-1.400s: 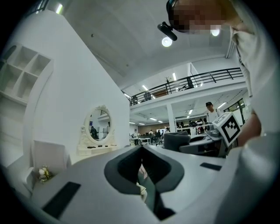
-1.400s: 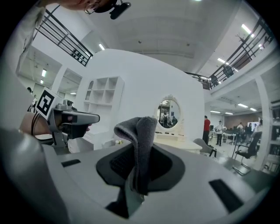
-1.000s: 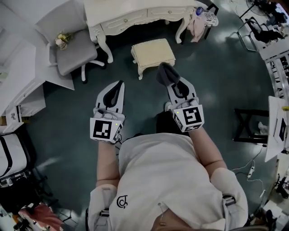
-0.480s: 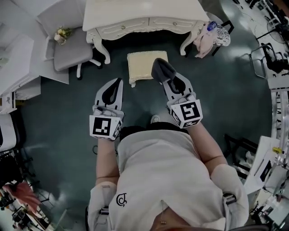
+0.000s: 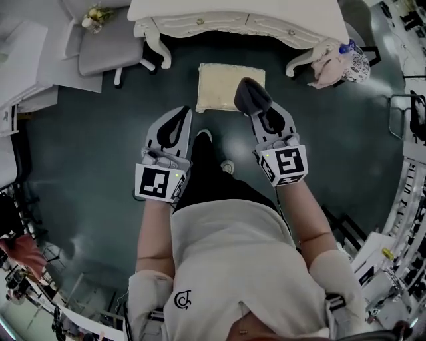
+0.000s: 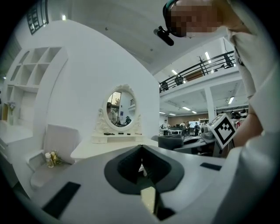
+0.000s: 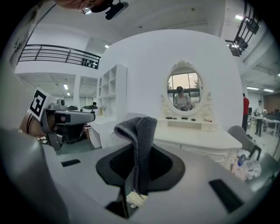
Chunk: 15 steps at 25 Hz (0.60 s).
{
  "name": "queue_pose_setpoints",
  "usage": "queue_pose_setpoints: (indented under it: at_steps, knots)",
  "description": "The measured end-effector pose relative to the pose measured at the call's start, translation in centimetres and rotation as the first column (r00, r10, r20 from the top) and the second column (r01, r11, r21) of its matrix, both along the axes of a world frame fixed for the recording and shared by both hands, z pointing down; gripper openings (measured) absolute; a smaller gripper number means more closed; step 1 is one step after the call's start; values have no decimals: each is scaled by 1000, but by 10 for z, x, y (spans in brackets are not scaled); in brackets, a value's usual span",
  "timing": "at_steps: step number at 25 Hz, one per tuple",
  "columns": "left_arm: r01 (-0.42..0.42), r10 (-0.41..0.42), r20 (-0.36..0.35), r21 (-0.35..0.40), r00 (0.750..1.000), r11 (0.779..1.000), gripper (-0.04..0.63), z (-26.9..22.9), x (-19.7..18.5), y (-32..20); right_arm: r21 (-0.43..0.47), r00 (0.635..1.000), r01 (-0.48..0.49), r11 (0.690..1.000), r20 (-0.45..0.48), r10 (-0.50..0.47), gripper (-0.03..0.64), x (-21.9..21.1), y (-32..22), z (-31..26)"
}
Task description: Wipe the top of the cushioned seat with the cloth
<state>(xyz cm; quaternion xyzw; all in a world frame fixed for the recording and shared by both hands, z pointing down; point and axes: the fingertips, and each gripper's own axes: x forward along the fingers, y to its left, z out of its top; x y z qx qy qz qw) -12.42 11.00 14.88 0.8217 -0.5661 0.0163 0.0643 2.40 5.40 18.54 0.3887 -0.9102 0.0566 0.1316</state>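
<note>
Right gripper view: right gripper point(image 7: 138, 153) pinches a folded dark-grey terry cloth point(image 7: 142, 127); left gripper point(image 6: 141, 151) is pressed together, empty. Likely the approach step: the cream square cushioned seat point(image 5: 223, 88) lies ahead of and below the cloth, which next needs lowering flat onto it.

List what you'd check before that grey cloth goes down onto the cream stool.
1. Cloth clamped in the right hand-held gripper: ok, its jaws are shut on the cloth.
2. Left hand-held gripper free: ok, jaws together with nothing between them.
3. Cushioned seat top bare: ok, nothing lies on it in the head view.
4. Cloth touching the seat: not ok, the right gripper view puts it about level with the dressing table, well above the seat.
5. Dirt to wipe on the seat: cannot tell, too small to see.
</note>
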Motion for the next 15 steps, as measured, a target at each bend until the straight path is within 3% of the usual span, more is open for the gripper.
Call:
queue_pose_setpoints:
  at_steps: [6,10,15]
  knots:
    - [-46,46,-18,-18,999,999,14,34,-22,-61,-88,1000,8,996,-10,-9,74,-45,-59,51]
    - [-87,87,-12,-64,996,994,14,77,-36,-98,-146,998,35,989,-42,-41,74,-73,-97,105]
    - [-76,70,-46,-143,996,987,14,142,-52,-119,-228,991,48,972,-111,-75,74,-90,-117,186]
